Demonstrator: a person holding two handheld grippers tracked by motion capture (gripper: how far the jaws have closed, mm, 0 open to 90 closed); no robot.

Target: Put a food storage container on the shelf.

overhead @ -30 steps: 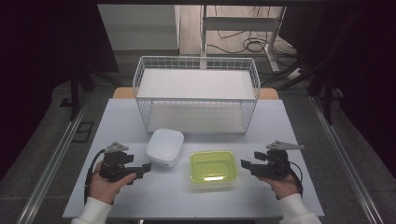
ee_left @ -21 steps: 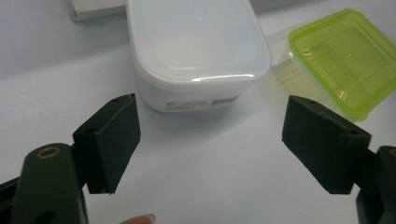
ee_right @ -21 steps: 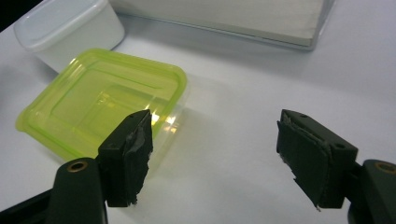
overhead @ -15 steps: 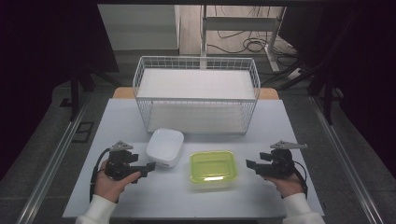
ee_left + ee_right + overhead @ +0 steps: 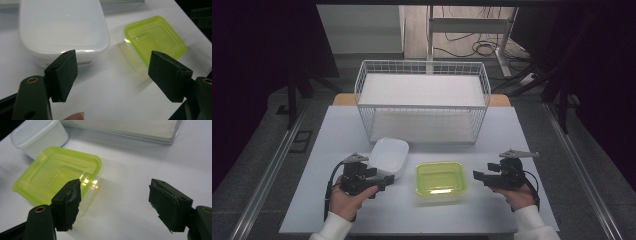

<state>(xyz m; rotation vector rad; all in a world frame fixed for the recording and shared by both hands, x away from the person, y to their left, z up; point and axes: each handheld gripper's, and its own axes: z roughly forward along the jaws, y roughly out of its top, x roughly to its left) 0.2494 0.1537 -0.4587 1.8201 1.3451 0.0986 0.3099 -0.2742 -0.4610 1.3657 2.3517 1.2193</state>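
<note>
In front of the wire basket [image 5: 422, 102], high view: white box [image 5: 388, 157] and green box [image 5: 440, 179] are sitting side by side on the table [image 5: 532, 145], white one nearer the basket. Left gripper [image 5: 384, 180] is hovering just beside the white box, jaws closing a little, nothing between them. Right gripper [image 5: 476, 175] is hanging just right of the green box.

Left gripper view: jaws spread, white box [image 5: 62, 27] ahead, untouched.

Right gripper view: jaws spread, empty, green box [image 5: 57, 175] ahead-left.

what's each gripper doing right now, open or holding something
Left gripper: open, holding nothing, jaws just closing slightly, near the white container.
Right gripper: open, holding nothing, beside the green-lidded container.
</note>
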